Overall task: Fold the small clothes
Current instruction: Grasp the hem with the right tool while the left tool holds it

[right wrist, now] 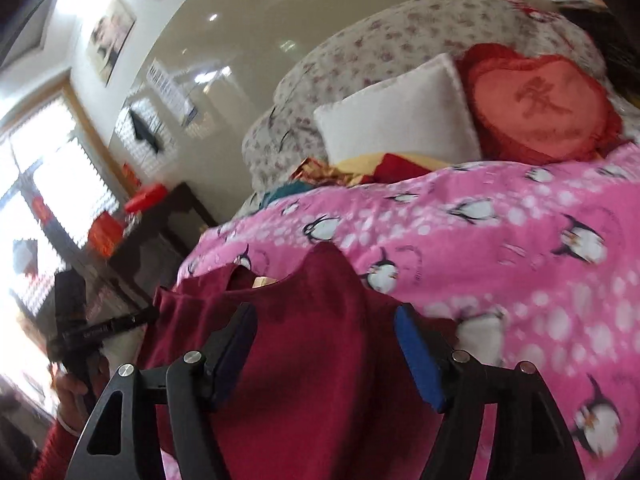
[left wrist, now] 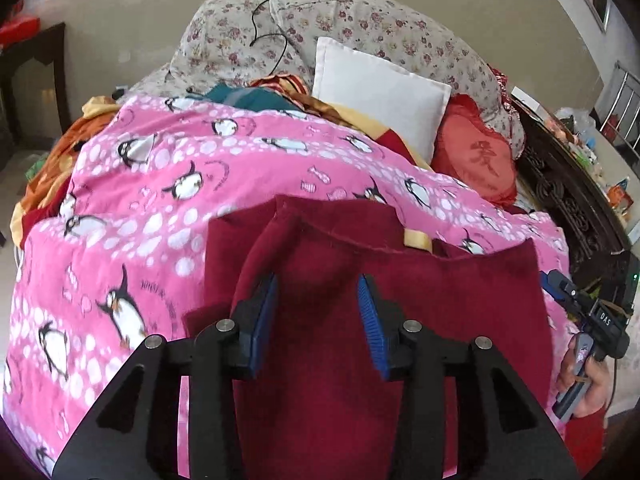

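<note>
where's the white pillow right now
The white pillow leans at the head of the bed against the floral bedding, with the red heart cushion right beside it and the pink penguin blanket spread below.

A: What colour is the garment (left wrist: 320,360)?

B: Deep maroon, plain. It lies on the blanket (left wrist: 120,240), which is bright pink with white spots and black-and-white penguins.

A: And beyond the blanket?

B: A plain white pillow (left wrist: 380,92). Just beside the pillow sits a heart-shaped cushion (left wrist: 476,160), coral red with a darker red frill and a dark red character. Behind the pillow the bedding (left wrist: 360,16) is cream, sprinkled with small dusky-pink flowers.

A: The grippers?

B: Both black frames. The left gripper (left wrist: 322,316) has blue pads (left wrist: 370,320); the right gripper (right wrist: 326,354) has blue ones too.

A: Anything else by the pillow?

B: Teal cloth (left wrist: 248,98) and yellow-and-red fabric (left wrist: 372,128).
</note>
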A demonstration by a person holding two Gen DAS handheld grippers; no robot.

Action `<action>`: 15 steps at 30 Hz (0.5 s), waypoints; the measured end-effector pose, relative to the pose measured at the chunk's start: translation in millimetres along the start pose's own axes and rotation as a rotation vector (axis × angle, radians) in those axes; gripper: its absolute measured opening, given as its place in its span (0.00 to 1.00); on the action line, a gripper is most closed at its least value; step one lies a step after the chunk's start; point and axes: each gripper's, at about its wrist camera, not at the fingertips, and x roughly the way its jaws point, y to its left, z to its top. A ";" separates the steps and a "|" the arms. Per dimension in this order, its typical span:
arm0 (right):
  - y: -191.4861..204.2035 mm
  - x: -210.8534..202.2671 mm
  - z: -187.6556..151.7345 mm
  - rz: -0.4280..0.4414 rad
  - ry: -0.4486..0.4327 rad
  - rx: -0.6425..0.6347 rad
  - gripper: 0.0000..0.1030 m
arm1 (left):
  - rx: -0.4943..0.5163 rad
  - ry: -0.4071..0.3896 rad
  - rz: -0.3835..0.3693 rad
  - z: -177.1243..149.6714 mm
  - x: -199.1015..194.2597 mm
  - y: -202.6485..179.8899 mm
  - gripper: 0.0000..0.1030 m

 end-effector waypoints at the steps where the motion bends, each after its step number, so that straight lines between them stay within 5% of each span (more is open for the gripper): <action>1: 5.8 10.5 1.2 0.002 0.029 -0.038 0.44 | 0.009 0.000 0.008 1.2 1.7 -1.8 0.25; 2: 9.5 16.3 1.9 -0.008 0.043 -0.059 0.11 | 0.032 -0.003 0.039 3.5 3.6 -4.3 0.08; 3: 14.9 22.1 2.4 -0.040 0.057 -0.092 0.06 | 0.050 -0.008 0.050 5.3 4.4 -5.7 0.08; 11: 7.7 3.9 19.5 -0.085 -0.028 -0.039 0.06 | 0.077 -0.065 0.091 39.7 11.2 -16.5 0.04; 15: 9.2 6.6 11.4 -0.101 -0.005 -0.073 0.06 | 0.034 -0.036 0.023 33.9 -1.8 -6.0 0.04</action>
